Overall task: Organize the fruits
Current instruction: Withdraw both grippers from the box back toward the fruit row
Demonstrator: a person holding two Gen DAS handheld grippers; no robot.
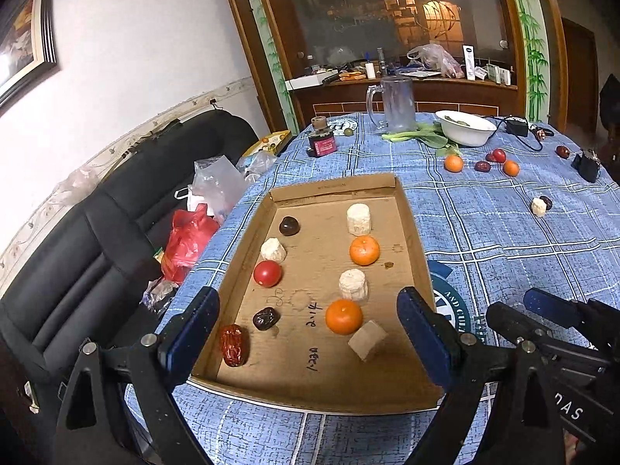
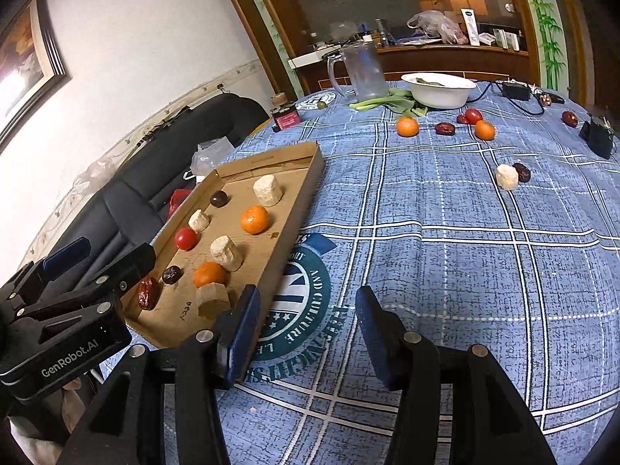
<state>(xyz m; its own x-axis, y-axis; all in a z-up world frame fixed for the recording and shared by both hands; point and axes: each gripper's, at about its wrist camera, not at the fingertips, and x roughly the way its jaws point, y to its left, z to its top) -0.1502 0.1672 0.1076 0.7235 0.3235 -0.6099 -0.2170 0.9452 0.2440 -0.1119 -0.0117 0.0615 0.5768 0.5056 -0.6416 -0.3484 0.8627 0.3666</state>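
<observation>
Left wrist view showed my left hand-held gripper with its jaws spread wide and empty above the near end of the shallow brown cardboard tray, where two rows of fruit already lay. Nearest me were a wrinkled red date, a round orange tangerine and a tan cube-shaped block. My right hand-held gripper hung over bare blue plaid tablecloth just right of the tray, jaws partly apart with nothing between them.

The risks I judged from there: dropping the left gripper could clip the tray's near wall and skid the whole light box toward the table's left edge, beyond which sat a black sofa. A finger landing on the tangerine could roll it into the white ridged cylinder behind it and break the row. The two grippers sat close together, so a sideways swing could knock them.

Open room lay to the right and far: broad empty cloth led to the loose tangerines, dates and a red cherry tomato. The white bowl and black cable beyond bounded that reach.
</observation>
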